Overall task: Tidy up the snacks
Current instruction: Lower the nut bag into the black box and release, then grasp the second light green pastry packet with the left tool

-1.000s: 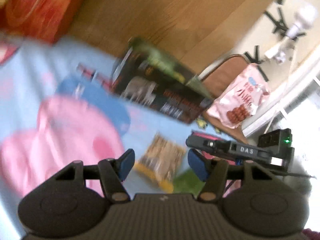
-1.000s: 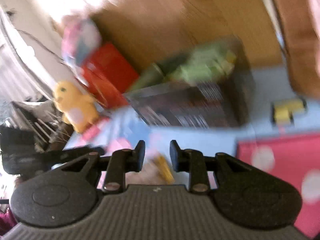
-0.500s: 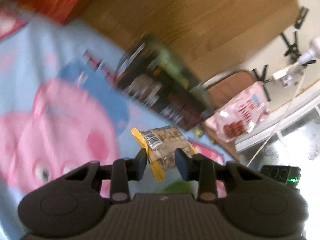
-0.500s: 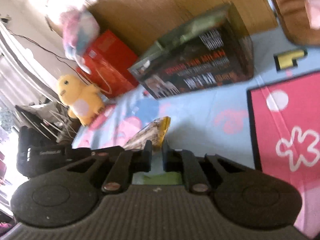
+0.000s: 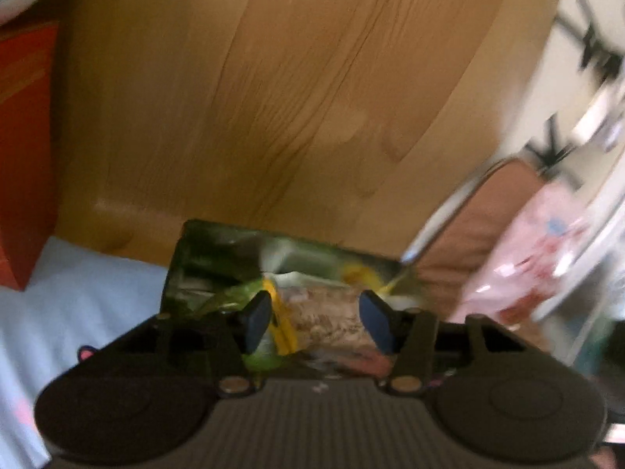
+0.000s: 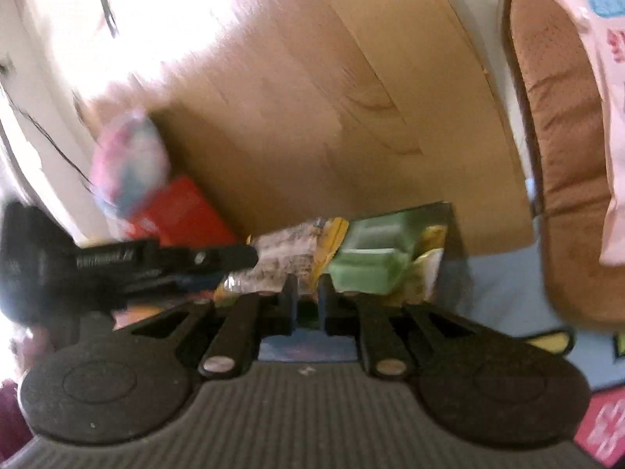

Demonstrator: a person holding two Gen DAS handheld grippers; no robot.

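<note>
The left gripper (image 5: 314, 322) has its blue-padded fingers (image 5: 256, 322) spread wide, one on each side of a yellow-edged snack packet (image 5: 324, 314) without clearly pressing it. The packet sits over the open top of a dark box (image 5: 203, 269) that already contains a pale green pack (image 6: 367, 258) and other wrappers. From the right wrist view, the left gripper reaches in level from the left, its tip at the packet's end (image 6: 285, 250).

The right gripper (image 6: 306, 305) is low and just in front of the box, its fingers nearly together with only a narrow gap; blur hides whether they pinch anything.

The box stands on a light blue mat (image 5: 78, 297) against a wooden panel (image 5: 293, 97). A red box (image 6: 183, 215) stands left, a pink snack bag (image 5: 543, 250) and brown cushion (image 6: 558, 117) right.
</note>
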